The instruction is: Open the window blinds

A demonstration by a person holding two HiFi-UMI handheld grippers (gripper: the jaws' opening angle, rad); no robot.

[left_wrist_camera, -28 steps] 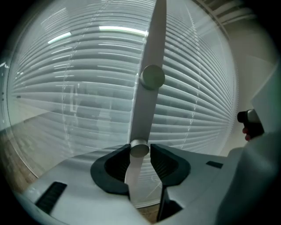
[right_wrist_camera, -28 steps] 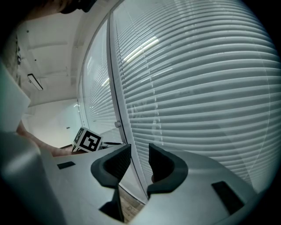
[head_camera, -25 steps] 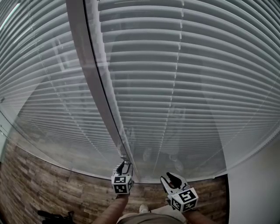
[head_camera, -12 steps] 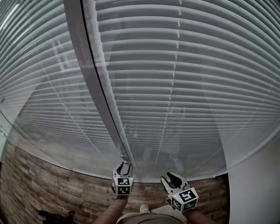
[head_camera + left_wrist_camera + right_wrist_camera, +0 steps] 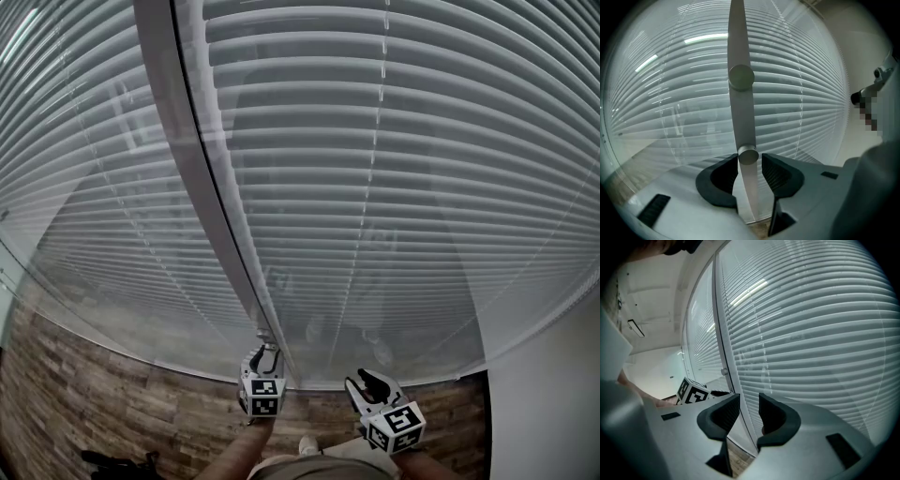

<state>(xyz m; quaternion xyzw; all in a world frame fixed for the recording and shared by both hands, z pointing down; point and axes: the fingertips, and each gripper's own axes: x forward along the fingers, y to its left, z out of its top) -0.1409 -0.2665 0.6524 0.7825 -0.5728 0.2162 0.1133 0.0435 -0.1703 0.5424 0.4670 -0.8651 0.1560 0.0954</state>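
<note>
Head view: the window blinds [image 5: 403,187] fill the picture from 9 o'clock over 12 to 3 o'clock. They hang behind glass on both sides of a grey window post [image 5: 202,187], which runs from 12 o'clock down to 6. The slats cover the full height of the glass and lie close one above another, so little can be seen through them. I judge that the blinds are not yet open, or only at the very beginning.

The left hand-held gripper [image 5: 265,354] is at 6 o'clock, at the foot of the post. In the left gripper view its jaws stand around a small round knob [image 5: 748,155] on the post and hold it between their tips. A second knob [image 5: 741,76] sits higher, toward 12 o'clock. The lower knob is probably the one that tilts the slats, so the step in hand seems to be the turning of it.

The right hand-held gripper [image 5: 367,379], at 5 o'clock, is closed and empty, near the glass.

What is left: to turn the knob until the slats stand flat and light passes.
</note>
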